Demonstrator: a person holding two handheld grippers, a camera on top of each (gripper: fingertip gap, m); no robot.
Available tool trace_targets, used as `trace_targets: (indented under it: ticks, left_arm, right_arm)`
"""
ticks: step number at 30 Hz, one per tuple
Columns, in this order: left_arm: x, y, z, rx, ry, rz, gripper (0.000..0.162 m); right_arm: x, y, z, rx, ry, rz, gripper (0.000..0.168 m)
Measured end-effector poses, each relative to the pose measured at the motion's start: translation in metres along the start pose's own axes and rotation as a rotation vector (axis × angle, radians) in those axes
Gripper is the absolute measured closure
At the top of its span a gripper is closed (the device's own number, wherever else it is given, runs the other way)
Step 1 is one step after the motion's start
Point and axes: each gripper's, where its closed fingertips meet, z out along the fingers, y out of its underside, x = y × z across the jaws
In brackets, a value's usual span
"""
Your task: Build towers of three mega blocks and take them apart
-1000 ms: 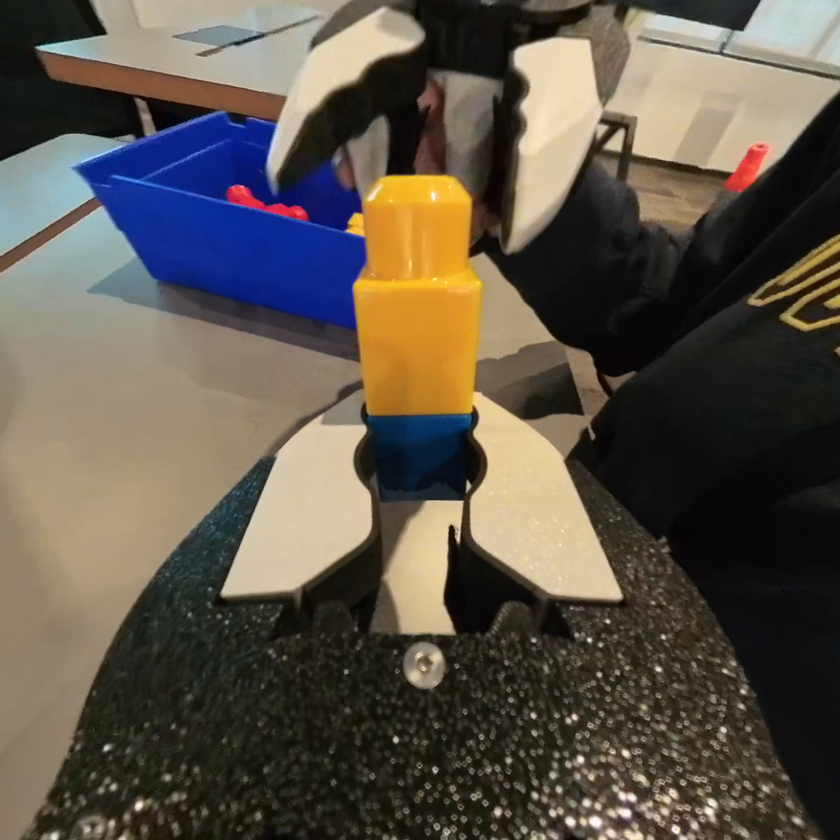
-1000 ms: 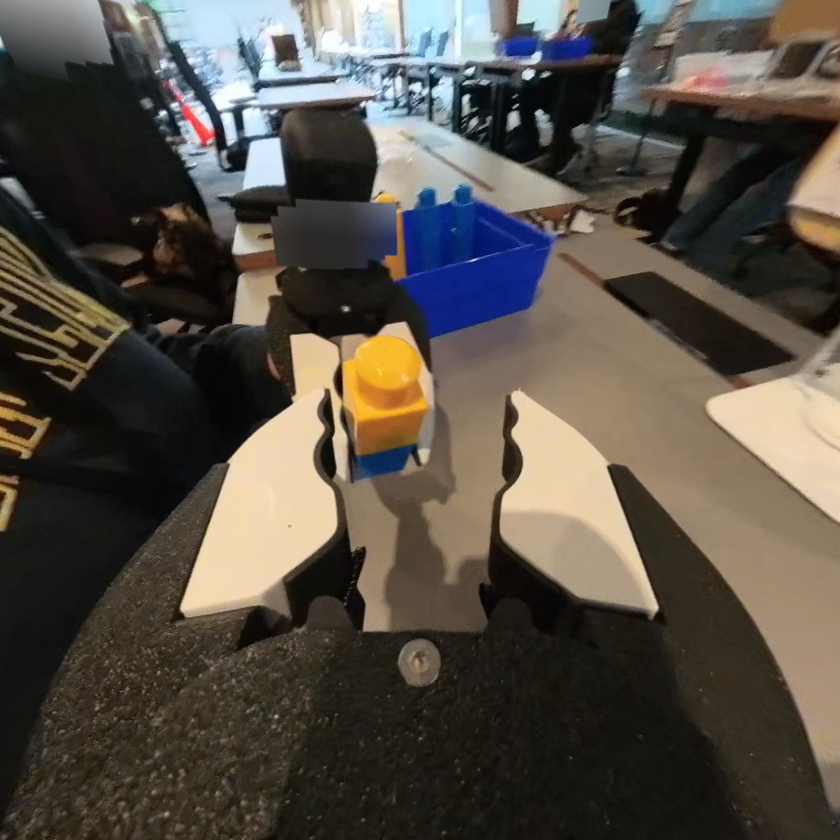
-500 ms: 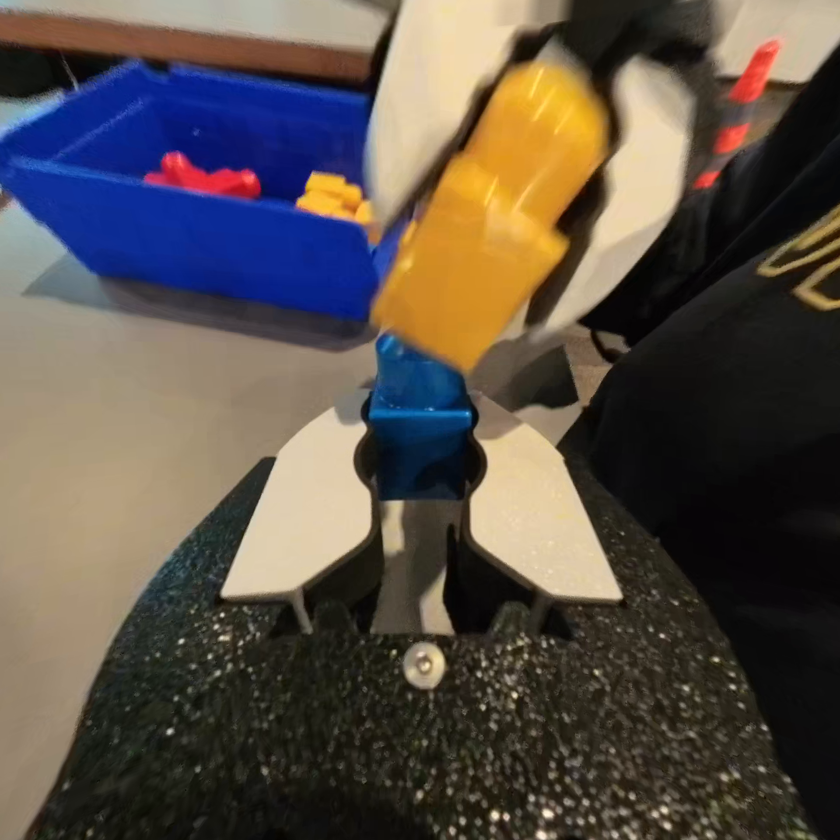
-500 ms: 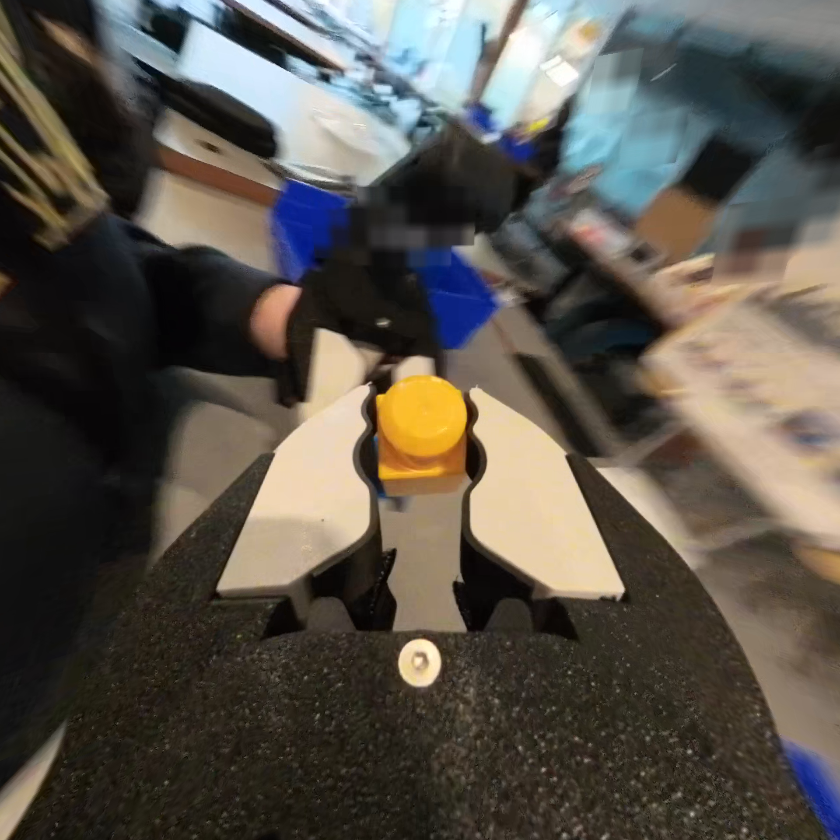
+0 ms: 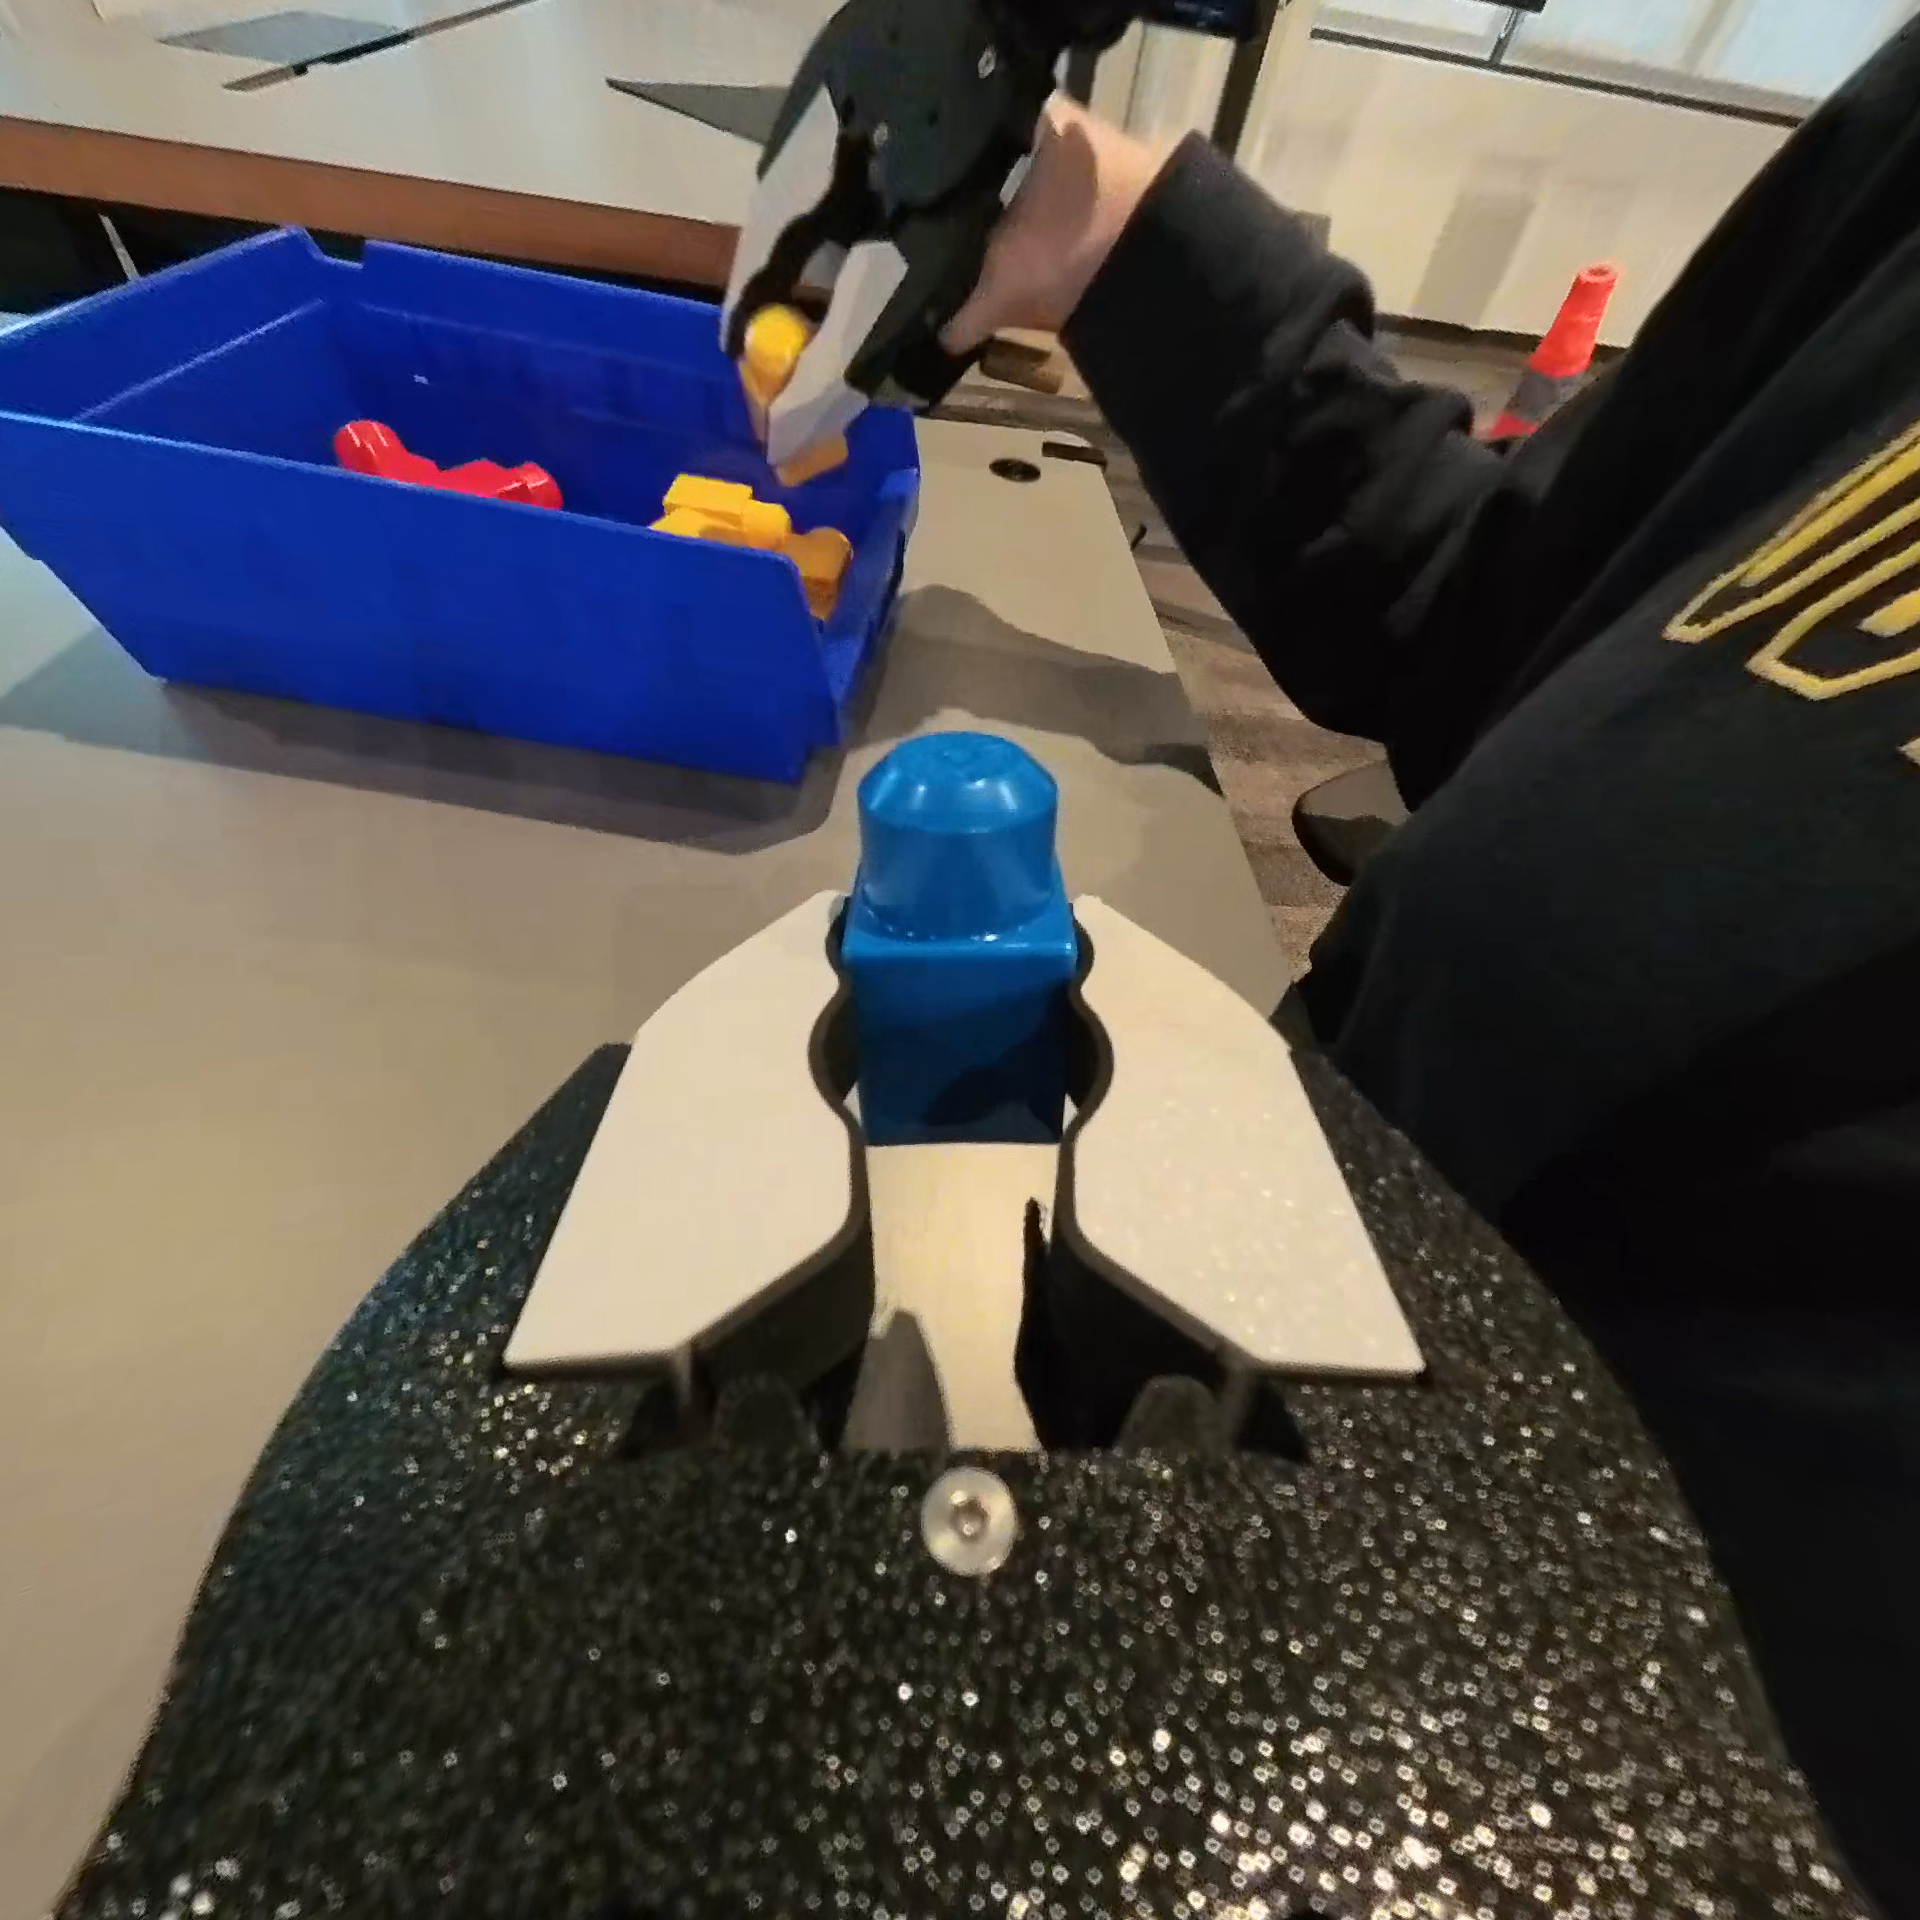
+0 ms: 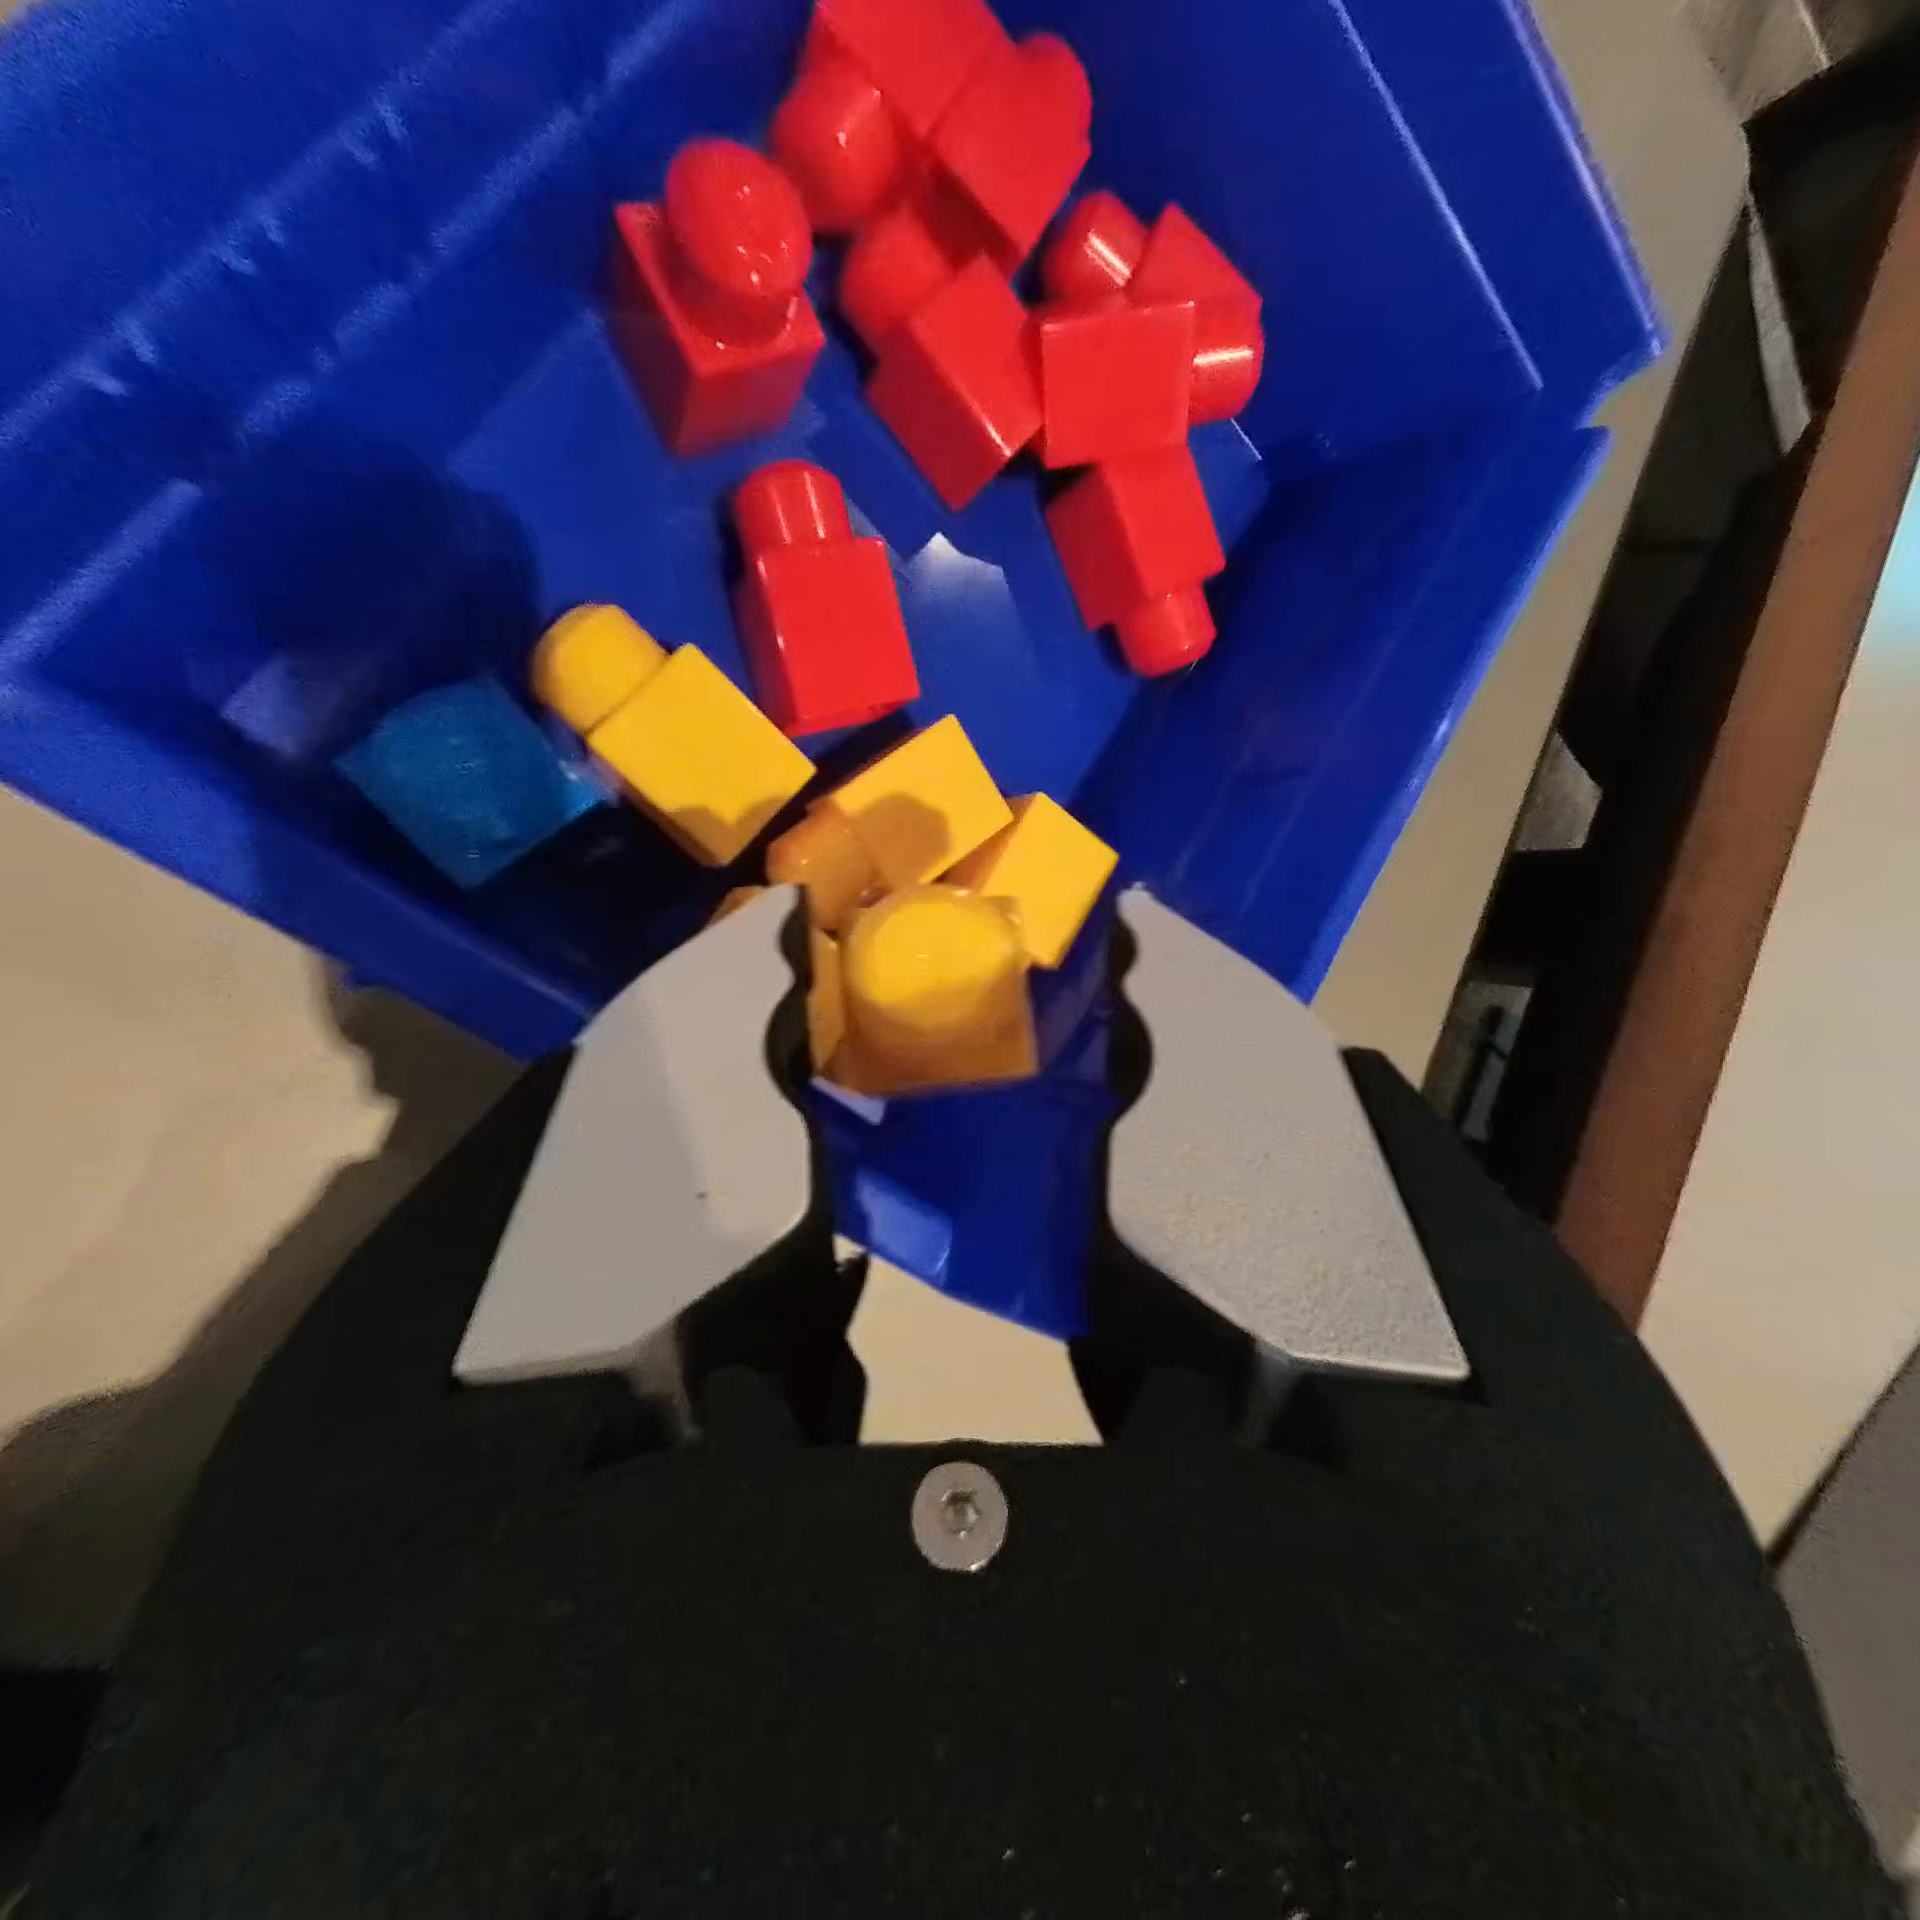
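While over bin (image 6: 1455, 727) rim, yellow block (image 6: 935, 987)

**Blocks split between two claws**

A blue block (image 5: 956, 977) with one round stud stands upright, pinched at its square base between the fingers of the left claw (image 5: 956, 1023). A yellow block (image 6: 930, 992) of the same shape sits clamped in the right claw (image 6: 951, 997), stud facing the camera. Just beyond that claw's tips lie loose yellow blocks (image 6: 686, 743), further off red blocks (image 6: 821, 603), and to the left one blue block (image 6: 468, 774).
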Motion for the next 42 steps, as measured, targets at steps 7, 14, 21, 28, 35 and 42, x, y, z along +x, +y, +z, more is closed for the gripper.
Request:
trace_targets:
  ticks: [7, 14, 21, 28, 35, 42]
  left_arm:
    - [0.0, -0.009, -0.003, 0.047, -0.017, 0.008, 0.126]
    - [0.004, -0.015, 0.003, 0.065, -0.003, 0.028, 0.126]
    - [0.011, -0.015, 0.011, 0.043, 0.016, 0.055, 0.126]
    - [0.015, -0.02, 0.015, 0.091, 0.057, 0.017, 0.105]
    - [-0.005, -0.022, -0.004, 0.149, -0.047, -0.05, 0.085]
    - [-0.02, -0.017, -0.03, 0.174, -0.144, -0.078, 0.087]
  right_arm:
    - [-0.047, -0.063, -0.024, 0.297, -0.154, -0.019, 0.084]
    - [-0.213, -0.153, -0.14, 0.868, -0.92, -0.259, 0.119]
    - [-0.254, -0.158, -0.141, 0.811, -1.037, -0.375, 0.138]
    - [-0.237, -0.153, -0.14, 0.838, -0.947, -0.353, 0.139]
    - [-0.094, -0.119, -0.077, 0.613, -0.399, -0.078, 0.139]
    - [-0.081, -0.08, -0.019, 0.354, -0.46, 0.015, 0.137]
